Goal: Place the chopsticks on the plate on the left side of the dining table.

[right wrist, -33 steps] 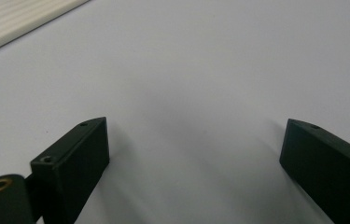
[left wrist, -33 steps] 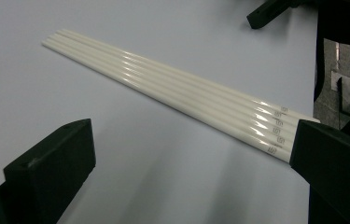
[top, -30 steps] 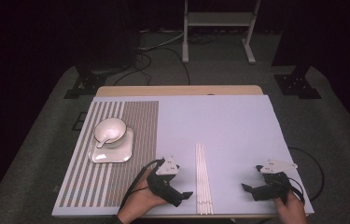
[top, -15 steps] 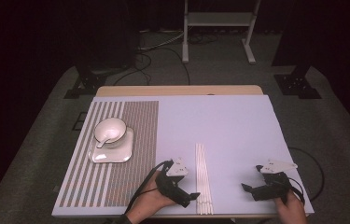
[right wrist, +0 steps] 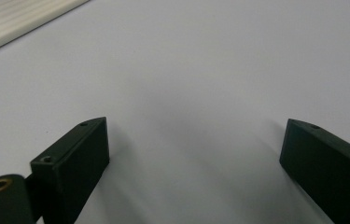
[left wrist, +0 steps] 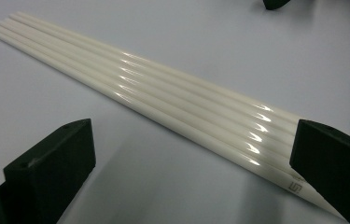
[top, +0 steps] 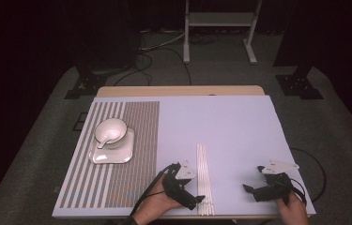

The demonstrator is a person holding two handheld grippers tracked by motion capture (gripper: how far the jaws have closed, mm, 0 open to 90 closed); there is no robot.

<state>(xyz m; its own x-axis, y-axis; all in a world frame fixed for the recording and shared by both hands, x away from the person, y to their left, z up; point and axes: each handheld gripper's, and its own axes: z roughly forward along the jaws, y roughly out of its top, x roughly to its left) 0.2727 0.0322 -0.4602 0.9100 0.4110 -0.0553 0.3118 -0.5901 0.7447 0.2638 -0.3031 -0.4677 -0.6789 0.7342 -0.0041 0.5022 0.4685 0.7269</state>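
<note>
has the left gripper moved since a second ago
Yes. In the high view the left gripper has slid right, closing on the near end of the white rods, which lie where they were.

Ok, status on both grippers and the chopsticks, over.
Left gripper open at the near ends of the chopsticks, nothing gripped. Right gripper open, resting on bare table. Chopsticks lie flat, side by side. Nothing in the way.

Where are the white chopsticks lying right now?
In the high view, the white chopsticks lie side by side near the table's front edge, just right of the left gripper and well left of the right gripper.
</note>
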